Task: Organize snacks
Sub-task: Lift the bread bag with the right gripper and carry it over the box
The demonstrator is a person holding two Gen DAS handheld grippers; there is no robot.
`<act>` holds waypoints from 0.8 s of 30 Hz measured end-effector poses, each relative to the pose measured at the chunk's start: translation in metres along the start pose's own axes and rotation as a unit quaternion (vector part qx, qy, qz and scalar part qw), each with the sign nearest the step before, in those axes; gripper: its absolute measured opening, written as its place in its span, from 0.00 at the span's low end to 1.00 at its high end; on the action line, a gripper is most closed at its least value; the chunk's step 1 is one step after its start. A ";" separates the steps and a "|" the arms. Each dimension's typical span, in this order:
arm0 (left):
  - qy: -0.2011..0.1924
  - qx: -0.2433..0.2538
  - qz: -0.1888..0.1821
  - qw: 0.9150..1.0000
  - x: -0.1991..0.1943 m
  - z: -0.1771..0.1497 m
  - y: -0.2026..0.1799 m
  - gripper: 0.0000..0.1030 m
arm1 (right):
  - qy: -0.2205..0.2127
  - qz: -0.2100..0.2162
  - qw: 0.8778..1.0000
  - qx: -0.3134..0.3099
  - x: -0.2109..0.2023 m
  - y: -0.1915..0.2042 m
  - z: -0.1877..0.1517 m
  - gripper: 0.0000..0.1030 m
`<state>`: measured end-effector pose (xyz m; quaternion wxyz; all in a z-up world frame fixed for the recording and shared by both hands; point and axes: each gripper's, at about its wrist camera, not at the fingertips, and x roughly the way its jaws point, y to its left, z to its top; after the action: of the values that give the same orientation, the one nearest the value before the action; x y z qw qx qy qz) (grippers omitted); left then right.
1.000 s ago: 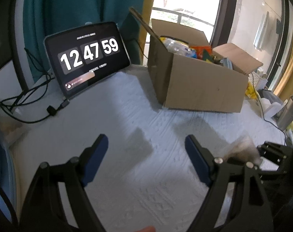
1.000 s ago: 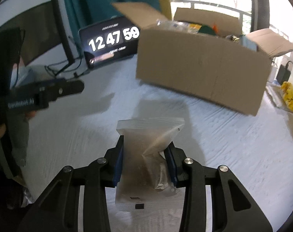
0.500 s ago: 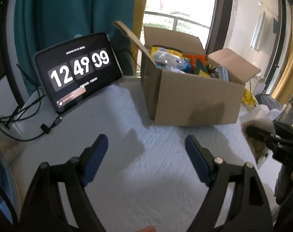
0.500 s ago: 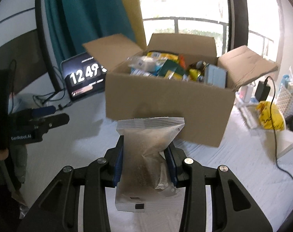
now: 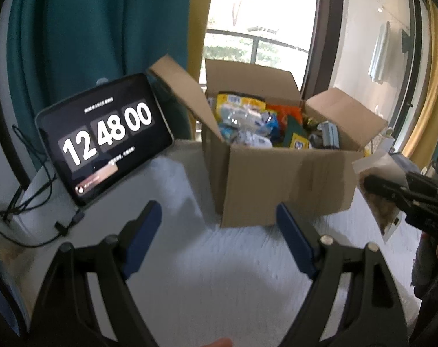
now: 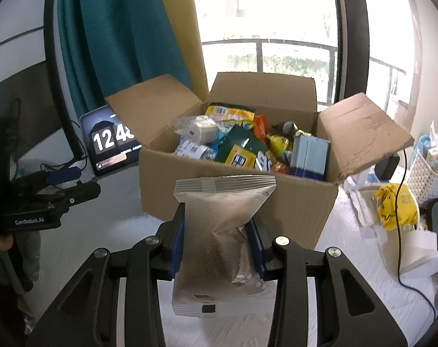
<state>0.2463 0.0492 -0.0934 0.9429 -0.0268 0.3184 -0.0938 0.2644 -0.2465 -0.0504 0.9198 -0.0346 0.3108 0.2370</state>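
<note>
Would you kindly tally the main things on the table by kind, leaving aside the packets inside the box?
Cardboard box: 1
Tablet clock: 1
Translucent snack bag in the right claw: 1
Total: 3

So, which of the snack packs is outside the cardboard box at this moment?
The translucent pouch, clamped upright in the right gripper in front of the cardboard box. The other packs, including the yellow one, all lie inside the box.

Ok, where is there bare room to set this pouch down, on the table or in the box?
Bare tabletop lies between the tablet and the cardboard box, toward the left gripper. The box is packed with snacks nearly to its rim. Right of it, the yellow bag and a cable crowd the surface.
</note>
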 end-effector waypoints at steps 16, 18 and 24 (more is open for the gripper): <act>-0.029 0.014 0.005 0.999 0.016 0.035 -0.005 0.80 | -0.049 -0.027 0.998 -0.009 0.022 -0.028 0.055 0.40; -0.033 0.015 0.007 0.999 0.018 0.039 -0.005 0.80 | -0.055 -0.029 0.998 -0.008 0.026 -0.033 0.063 0.40; -0.043 0.013 0.010 0.999 0.029 0.052 -0.004 0.80 | -0.069 -0.032 0.997 -0.002 0.042 -0.048 0.082 0.40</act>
<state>0.2992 0.0388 -0.0690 0.9569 -0.0156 0.2765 -0.0870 0.3610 -0.2539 -0.0128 0.9461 -0.0300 0.2446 0.2103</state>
